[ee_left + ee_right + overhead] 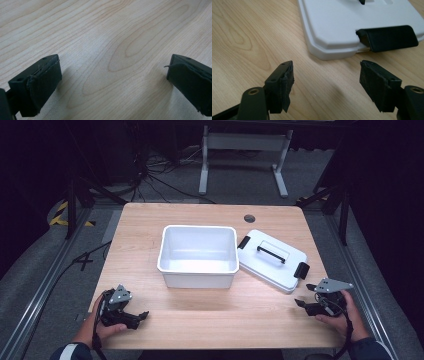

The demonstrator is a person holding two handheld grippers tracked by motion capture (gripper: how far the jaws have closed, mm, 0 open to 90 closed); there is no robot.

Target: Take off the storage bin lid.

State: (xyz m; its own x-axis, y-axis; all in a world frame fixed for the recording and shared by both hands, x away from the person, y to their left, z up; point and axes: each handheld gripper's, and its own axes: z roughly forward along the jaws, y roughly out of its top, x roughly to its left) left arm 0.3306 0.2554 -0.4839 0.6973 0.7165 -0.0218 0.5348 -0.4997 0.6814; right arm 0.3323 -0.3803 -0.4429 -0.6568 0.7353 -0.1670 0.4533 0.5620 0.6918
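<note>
From the high view, a white open bin (198, 256) sits mid-counter (150, 225) with its white lid (272, 260) (black handle up, a black latch at each end) lying flat just to its right, edges nearly touching, while the left gripper (141, 316) rests near the counter's front left corner and the right gripper (302, 296) near the front right, just in front of the lid. In the left gripper view, the jaws stand spread wide over bare wood grain, holding nothing. In the right gripper view, the jaws are likewise spread and empty, low over the counter, with the lid's corner and one black latch (387, 38) just beyond them.
</note>
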